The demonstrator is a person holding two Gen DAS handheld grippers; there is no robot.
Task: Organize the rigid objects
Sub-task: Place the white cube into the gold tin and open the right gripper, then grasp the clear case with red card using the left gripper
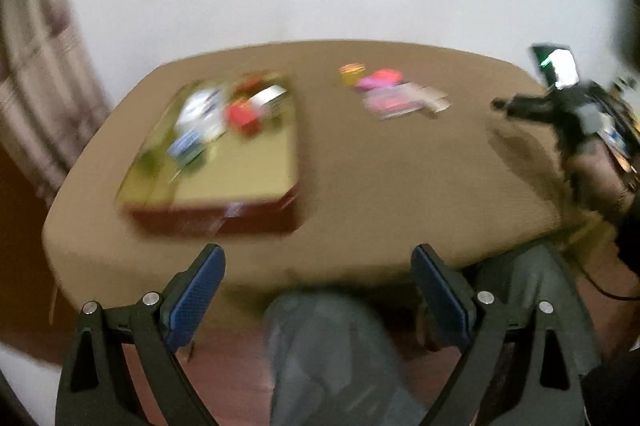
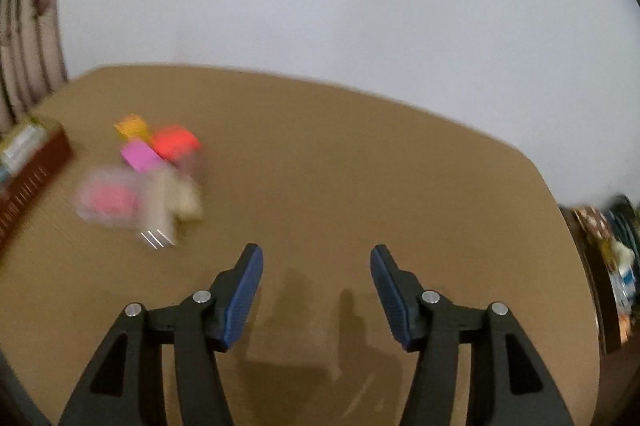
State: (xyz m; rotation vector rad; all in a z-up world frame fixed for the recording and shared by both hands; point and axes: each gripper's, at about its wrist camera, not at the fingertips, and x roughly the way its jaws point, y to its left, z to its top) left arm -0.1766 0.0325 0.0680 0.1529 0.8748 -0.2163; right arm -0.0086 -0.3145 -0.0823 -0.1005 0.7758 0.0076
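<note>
Both views are blurred by motion. A shallow box (image 1: 224,222) with a yellow-green floor and dark red wall sits on the left of the brown table (image 1: 360,186); several small packs lie in its far part. A loose pile of small items (image 1: 392,94) lies at the table's middle back: yellow, red, pink and beige pieces. My left gripper (image 1: 318,258) is open and empty near the front edge. My right gripper (image 2: 316,258) is open and empty above bare table, with the pile (image 2: 152,178) to its upper left. It also shows at the right (image 1: 500,104).
A person's knee in grey cloth (image 1: 332,346) is below the table's front edge. The box's corner (image 2: 36,162) shows at the left in the right wrist view. A curtain (image 1: 36,86) hangs at the left, a white wall behind. Cluttered shelves (image 2: 616,266) stand at the right.
</note>
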